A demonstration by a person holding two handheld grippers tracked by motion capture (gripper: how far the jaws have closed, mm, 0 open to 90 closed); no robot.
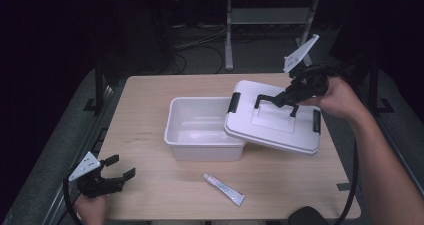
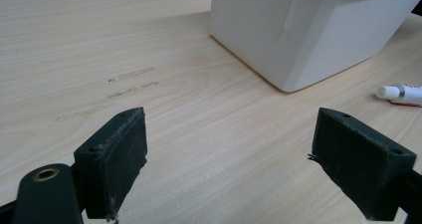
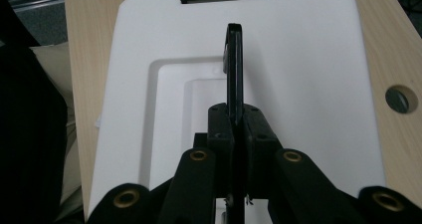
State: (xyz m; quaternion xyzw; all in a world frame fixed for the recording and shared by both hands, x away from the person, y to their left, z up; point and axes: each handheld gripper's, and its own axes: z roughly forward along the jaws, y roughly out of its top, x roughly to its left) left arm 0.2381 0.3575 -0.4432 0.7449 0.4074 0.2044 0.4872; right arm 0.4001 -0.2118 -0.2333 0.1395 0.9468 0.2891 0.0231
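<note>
The right gripper (image 1: 282,101) had its two black jaws pinched tight on the thin, flat black carrying handle (image 3: 234,69) of a white plastic lid (image 1: 260,127), and in the right gripper view the handle stood edge-on as a narrow dark blade between the pressed pads. The lid was a smooth, matte rectangle with rounded corners and a shallow stepped recess in its middle, with a black latch clip (image 1: 233,102) on each short side. It hung tilted, its left part over the right rim of the bin (image 1: 186,135) and its right part off to the side above the table (image 1: 150,135); whether its underside touched the rim could not be told. The bin was an open, white, slightly glossy tub with rounded corners and walls that tapered toward the base, standing near the middle of the pale, fine-grained wooden tabletop. The left gripper (image 1: 116,169) sat low at the near left corner of the table, well apart from the bin, its jaws spread wide with nothing between them; in the left gripper view its blocky, dull black pads (image 2: 119,159) looked fibrous and frayed at the edges. A small white tube (image 1: 224,189) with a white cap and red markings lay flat on the wood just in front of the bin, near the front edge of the table.
</note>
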